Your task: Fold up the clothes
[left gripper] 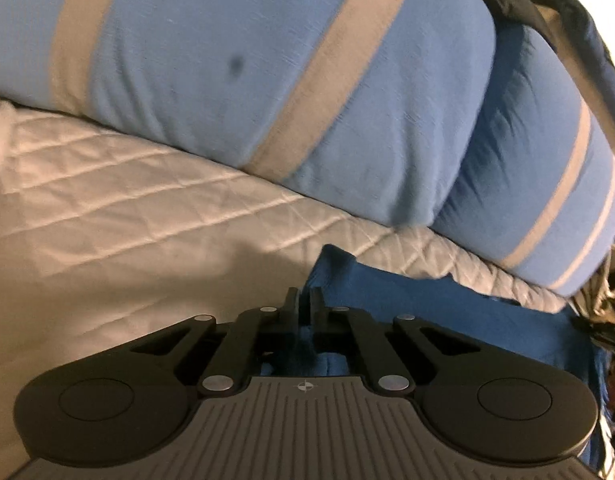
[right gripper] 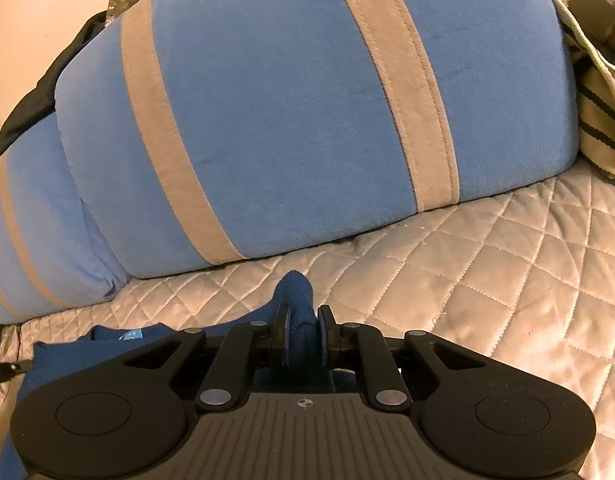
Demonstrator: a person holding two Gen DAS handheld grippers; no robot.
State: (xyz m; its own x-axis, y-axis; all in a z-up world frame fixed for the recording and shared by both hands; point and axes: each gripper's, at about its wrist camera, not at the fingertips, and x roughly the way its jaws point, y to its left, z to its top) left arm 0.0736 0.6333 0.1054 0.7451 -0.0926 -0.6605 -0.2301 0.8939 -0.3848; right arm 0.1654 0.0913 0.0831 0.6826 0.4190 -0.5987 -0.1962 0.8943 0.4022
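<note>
Quilted bed cover (right gripper: 487, 264), striped pillows (right gripper: 287, 120) behind. Left gripper (left gripper: 304, 300) and right gripper (right gripper: 303, 320) each clenched on blue garment (right gripper: 295, 292) edge, likely for folding.

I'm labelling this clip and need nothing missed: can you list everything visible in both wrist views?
dark blue garment: one, dark blue, on the quilt in front, a bunched part in each gripper
striped cushions: two, light blue with grey bands, side by side behind the garment
quilt: one, pale, diamond-stitched, under everything
striped fabric: one, cream with dark stripes, right of the cushions
dark cloth: one, black, behind the cushions
left gripper: one, black, shut on the garment
right gripper: one, black, shut on the garment
</note>
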